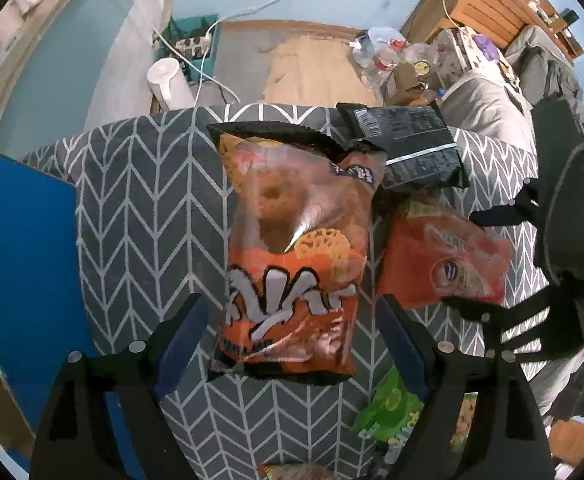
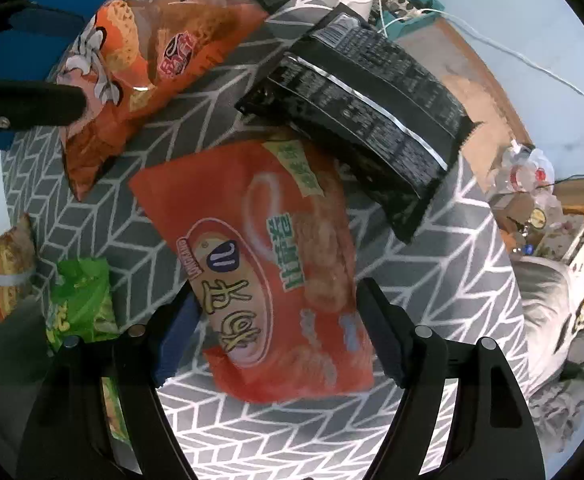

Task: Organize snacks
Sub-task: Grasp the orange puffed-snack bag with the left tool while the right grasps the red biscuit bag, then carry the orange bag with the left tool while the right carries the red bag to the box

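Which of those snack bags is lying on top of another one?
The black bag. Its lower edge overlaps the top of the red-orange bag, while the orange bag and green bag lie separately on the patterned cloth.

The right gripper [image 2: 280,332] hangs with jaws spread around the lower end of a red snack bag [image 2: 268,264] lying on the grey chevron cloth [image 2: 444,248]. A black packet [image 2: 368,116] overlaps the bag's top corner, an orange chip bag [image 2: 144,68] lies upper left, and a green packet [image 2: 80,300] sits at the left edge.

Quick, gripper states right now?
Left gripper: open, straddling the orange snack bag, not clamped.
Right gripper: open, straddling the red snack bag, not clamped.
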Demonstrator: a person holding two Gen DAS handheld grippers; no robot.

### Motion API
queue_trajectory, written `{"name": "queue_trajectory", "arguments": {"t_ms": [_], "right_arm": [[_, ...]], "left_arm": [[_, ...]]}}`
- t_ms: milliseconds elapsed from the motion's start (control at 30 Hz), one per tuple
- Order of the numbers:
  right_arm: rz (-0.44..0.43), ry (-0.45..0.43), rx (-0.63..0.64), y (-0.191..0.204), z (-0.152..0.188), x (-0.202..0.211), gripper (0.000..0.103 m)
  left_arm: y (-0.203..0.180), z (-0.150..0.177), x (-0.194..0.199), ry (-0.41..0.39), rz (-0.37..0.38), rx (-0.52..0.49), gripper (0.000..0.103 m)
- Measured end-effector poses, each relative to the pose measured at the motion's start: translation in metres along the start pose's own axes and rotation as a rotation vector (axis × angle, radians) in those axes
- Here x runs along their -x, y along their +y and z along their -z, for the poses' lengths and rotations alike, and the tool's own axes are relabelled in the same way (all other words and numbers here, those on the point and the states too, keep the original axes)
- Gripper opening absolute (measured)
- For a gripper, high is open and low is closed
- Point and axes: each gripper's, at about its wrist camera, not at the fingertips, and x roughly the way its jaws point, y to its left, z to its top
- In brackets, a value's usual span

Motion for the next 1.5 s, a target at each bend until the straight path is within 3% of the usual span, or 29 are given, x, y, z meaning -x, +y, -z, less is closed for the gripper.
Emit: {"name": "queue_trajectory", "arguments": {"t_ms": [567,633,733,1000,1300,1500], "right_arm": [[0.007,0.048,-0.082,0.015,-0.017,-0.013,0.074],[0.023,0.046,-0.072,0.022,-0.014,-0.012,0.069],[0.025,0.044,-0.06,0.032,-0.006,-0.01,0.061],[0.022,0.008,-0.093,0.044,0.013,-0.009,0.052],[0.036,-0.067,-0.149,0.059,0.045,0.004,0.048],[0.05,-0.133,-0.196,0.067,0.056,0.031,0.048]], "left_arm": [[0.001,-0.021,-0.037,0.058,-0.007,-0.02,0.086],[0.0,-0.019,-0.039,0.062,-0.004,-0.035,0.077],[-0.001,-0.015,-0.039,0.057,0.005,-0.05,0.071],[0.013,-0.003,-0.028,0.046,0.017,-0.035,0.047],[0.027,0.026,-0.021,0.042,0.008,-0.014,0.045],[0.036,0.043,-0.001,-0.005,-0.02,0.001,0.045]]}}
